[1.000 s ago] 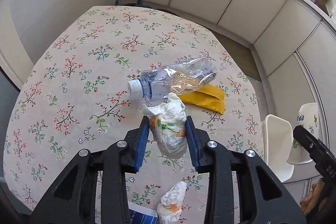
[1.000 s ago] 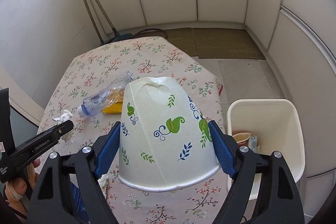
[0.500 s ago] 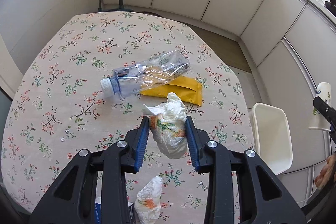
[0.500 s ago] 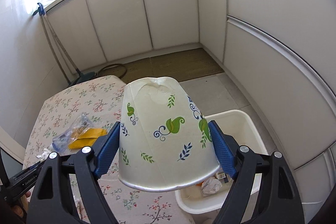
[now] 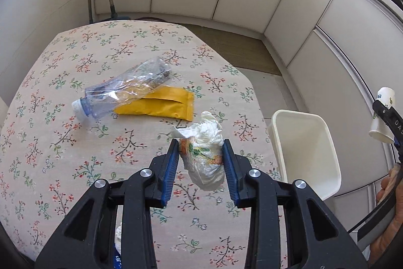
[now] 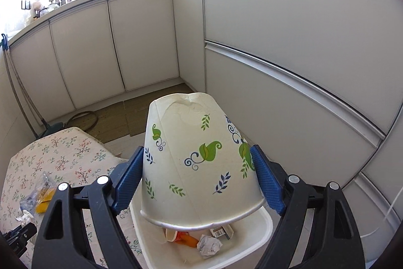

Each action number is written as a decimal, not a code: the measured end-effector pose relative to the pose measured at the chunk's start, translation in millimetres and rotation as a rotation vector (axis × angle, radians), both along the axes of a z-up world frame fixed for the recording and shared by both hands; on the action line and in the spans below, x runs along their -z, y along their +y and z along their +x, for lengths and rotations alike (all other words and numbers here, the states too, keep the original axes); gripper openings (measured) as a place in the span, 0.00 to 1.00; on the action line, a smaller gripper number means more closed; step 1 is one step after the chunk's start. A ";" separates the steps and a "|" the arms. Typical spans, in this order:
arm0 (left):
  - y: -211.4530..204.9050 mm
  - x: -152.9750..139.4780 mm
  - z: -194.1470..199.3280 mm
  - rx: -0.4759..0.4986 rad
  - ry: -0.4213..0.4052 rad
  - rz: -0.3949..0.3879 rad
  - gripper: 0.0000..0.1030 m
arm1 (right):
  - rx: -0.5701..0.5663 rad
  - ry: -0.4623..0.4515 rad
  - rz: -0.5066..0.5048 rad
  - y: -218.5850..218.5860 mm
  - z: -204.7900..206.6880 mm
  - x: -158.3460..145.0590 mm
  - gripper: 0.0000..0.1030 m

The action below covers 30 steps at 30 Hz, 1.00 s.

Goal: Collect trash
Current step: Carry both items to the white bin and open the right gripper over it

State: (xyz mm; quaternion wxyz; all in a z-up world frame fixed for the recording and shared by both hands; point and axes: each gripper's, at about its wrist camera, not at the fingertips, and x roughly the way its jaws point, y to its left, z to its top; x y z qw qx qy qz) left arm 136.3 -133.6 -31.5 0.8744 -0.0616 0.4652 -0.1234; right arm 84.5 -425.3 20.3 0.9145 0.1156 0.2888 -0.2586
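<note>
While my right arm swings off the table toward the bin, both tongs are loaded.

Change, right: a second ago the cup [image 6: 199, 165] hung over the tablecloth with the bin [image 6: 267, 226] off to the side; now it hangs directly above the bin, mouth down.

Change, left: the table [image 5: 83, 143] has slid left in my view and the bin [image 5: 302, 150] has come into sight beside it, so I am carrying the napkin that way too.

Right tongs [image 6: 199, 183]: spread wide, blue pads pressed on both sides of the cup near its rim; its bottom looks dented.

Left tongs [image 5: 200, 163]: narrowed onto the crumpled napkin [image 5: 204, 155], which is squeezed between the pads and lifted off the cloth.

Bin contents: a crumpled paper ball [image 6: 209, 245], something orange and a small carton already lie inside.

Left on table: a crushed bottle [image 5: 123, 90] lying on a yellow packet [image 5: 161, 105]; another wad [image 5: 118, 236] is just visible under my left tongs.

Meaning: I judge the cup is ready to drop; opening the right tongs should land it in the bin. The napkin goes next, then the bottle, packet and wad.
</note>
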 end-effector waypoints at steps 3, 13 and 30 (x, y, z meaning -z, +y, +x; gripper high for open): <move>-21.6 -2.7 -1.0 0.038 -0.009 0.001 0.32 | 0.013 0.006 0.002 -9.4 -3.4 2.7 0.79; -95.2 -17.1 -3.0 0.160 -0.048 -0.007 0.32 | 0.099 0.017 0.002 -46.9 -24.0 6.0 0.94; -216.2 -51.9 -7.6 0.341 -0.115 -0.022 0.32 | 0.314 0.000 0.129 -131.1 -90.1 13.7 0.94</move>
